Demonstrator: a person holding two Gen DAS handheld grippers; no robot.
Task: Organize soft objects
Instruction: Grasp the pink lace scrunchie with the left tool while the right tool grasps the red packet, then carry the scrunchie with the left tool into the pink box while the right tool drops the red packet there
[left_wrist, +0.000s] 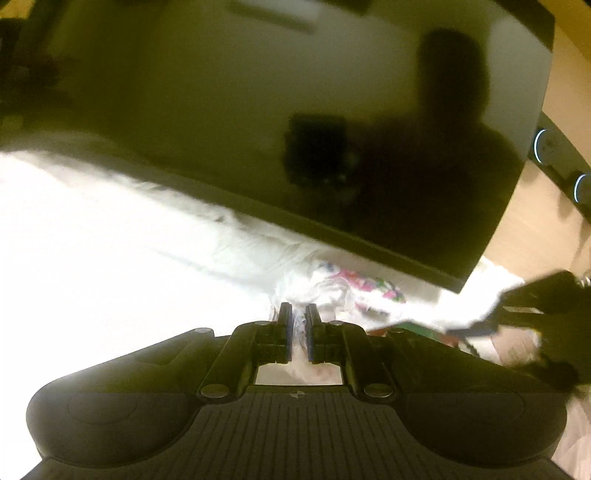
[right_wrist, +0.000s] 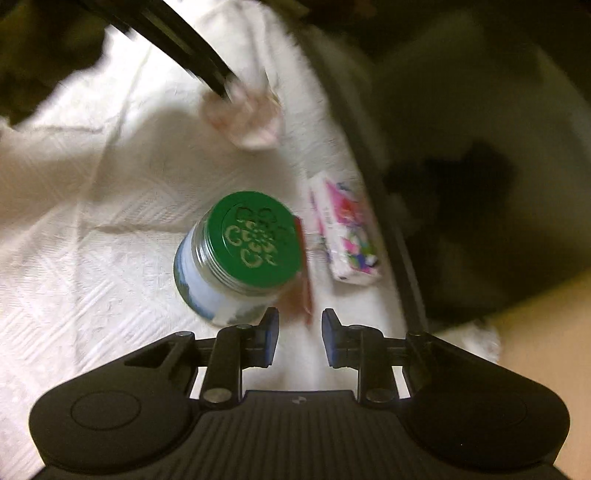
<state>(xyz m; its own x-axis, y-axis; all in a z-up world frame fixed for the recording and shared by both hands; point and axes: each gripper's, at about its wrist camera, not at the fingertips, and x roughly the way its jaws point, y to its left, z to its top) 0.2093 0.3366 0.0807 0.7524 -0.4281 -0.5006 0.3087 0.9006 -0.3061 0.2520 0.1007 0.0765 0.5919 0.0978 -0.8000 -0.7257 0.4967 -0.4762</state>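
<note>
My left gripper (left_wrist: 298, 311) is shut on a crumpled clear-and-pink soft wrapper (left_wrist: 300, 332) and holds it above the white cloth (left_wrist: 92, 266). In the right wrist view the same gripper's fingers (right_wrist: 207, 74) hold that pale pink bundle (right_wrist: 247, 118) at the top. A flowered tissue pack (right_wrist: 347, 236) lies on the white cloth (right_wrist: 92, 240) beside a dark screen; it also shows in the left wrist view (left_wrist: 365, 286). My right gripper (right_wrist: 300, 325) is open and empty, just in front of a jar and near the pack.
A jar with a green lid (right_wrist: 255, 240) stands on the cloth, a red-brown thing (right_wrist: 303, 280) beside it. A large dark screen (left_wrist: 295, 110) leans over the cloth's far side; it also shows in the right wrist view (right_wrist: 461, 166). Tan floor (right_wrist: 546, 350) lies at right.
</note>
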